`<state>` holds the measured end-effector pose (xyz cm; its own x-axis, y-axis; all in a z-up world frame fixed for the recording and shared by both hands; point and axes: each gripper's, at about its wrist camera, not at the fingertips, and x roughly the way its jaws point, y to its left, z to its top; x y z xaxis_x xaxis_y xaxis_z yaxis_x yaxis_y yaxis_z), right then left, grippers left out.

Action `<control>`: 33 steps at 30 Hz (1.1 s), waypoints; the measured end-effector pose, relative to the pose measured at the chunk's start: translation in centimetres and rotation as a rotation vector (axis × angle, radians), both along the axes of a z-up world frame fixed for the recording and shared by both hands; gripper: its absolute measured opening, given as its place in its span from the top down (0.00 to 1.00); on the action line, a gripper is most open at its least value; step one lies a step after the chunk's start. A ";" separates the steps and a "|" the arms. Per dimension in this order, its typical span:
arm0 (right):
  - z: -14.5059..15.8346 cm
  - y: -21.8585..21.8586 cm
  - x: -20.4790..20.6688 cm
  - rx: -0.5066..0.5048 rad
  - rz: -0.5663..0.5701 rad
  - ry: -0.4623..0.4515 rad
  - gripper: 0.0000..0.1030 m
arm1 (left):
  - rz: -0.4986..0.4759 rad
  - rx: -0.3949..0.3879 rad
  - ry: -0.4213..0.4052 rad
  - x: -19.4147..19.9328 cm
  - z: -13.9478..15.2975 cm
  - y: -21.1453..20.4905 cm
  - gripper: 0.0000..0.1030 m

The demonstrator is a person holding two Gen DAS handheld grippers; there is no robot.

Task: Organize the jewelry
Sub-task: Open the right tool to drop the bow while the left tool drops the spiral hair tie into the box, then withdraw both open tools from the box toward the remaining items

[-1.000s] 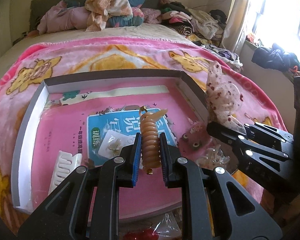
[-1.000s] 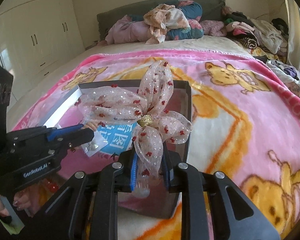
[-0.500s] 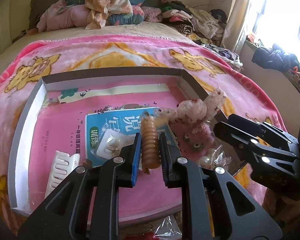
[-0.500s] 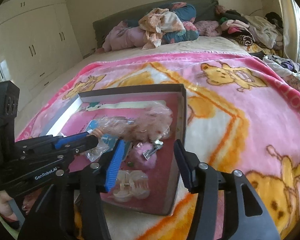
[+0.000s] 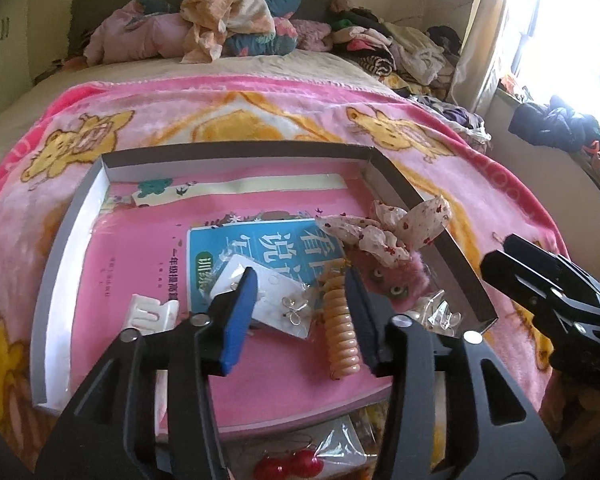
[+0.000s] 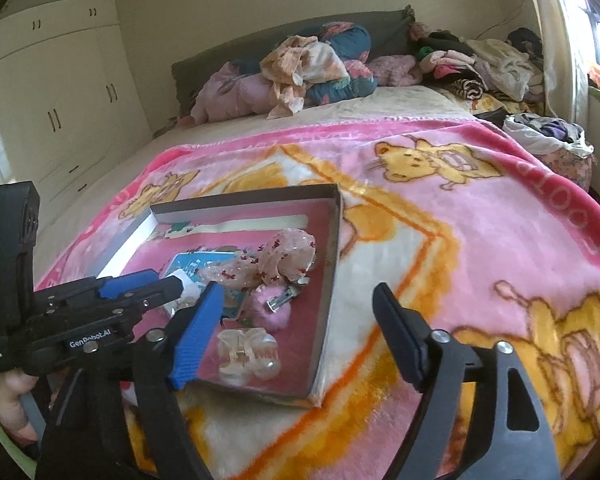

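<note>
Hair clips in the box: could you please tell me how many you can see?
2: a white clip near the box's left side, a clear claw clip at its near right corner. Others may be hidden.

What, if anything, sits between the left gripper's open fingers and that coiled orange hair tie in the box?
Nothing visible does. The coiled hair tie lies on the box floor between the left gripper's open fingers, against the right-hand one.

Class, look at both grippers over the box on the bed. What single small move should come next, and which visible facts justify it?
Probably lift the left gripper clear. Its jaws have just been opening, and the coiled hair tie now lies on the floor of the box, beside one pad rather than pinched. The right gripper has also just been opening and holds nothing; the spotted bow already rests inside the box.
</note>
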<state>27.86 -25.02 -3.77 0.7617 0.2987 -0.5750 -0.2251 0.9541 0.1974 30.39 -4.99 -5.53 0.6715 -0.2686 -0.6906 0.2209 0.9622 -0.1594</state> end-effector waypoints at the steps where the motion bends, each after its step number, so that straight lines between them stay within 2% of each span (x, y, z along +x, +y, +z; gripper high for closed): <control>1: 0.1 -0.1 -0.3 0.003 -0.004 -0.004 0.21 | 0.002 -0.002 -0.003 -0.1 0.2 0.1 0.53; 6: 0.7 -0.7 -1.4 0.015 -0.031 -0.020 0.14 | 0.017 -0.020 -0.022 -1.0 1.0 0.6 0.31; 8: 0.9 -0.9 -1.8 0.016 -0.041 -0.024 0.11 | 0.028 -0.037 -0.032 -1.5 1.4 1.1 0.18; 9: 1.1 -1.0 -2.1 0.015 -0.047 -0.025 0.11 | 0.032 -0.044 -0.037 -1.8 1.7 1.3 0.16; 13: 1.6 -1.3 -3.2 0.010 -0.056 -0.042 0.10 | 0.040 -0.049 -0.057 -2.9 2.6 1.9 0.12; 25: 2.5 -0.4 -6.7 -0.018 -0.031 -0.068 0.10 | 0.055 -0.078 -0.093 -6.1 4.8 4.1 0.12; 33: 2.9 -0.1 -8.6 -0.027 -0.024 -0.075 0.10 | 0.054 -0.087 -0.096 -7.7 5.1 4.6 0.12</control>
<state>19.30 -25.15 -0.82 0.8094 0.2652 -0.5240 -0.2155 0.9641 0.1551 22.68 -0.37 -0.47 0.7483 -0.2863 -0.5983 0.1872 0.9565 -0.2236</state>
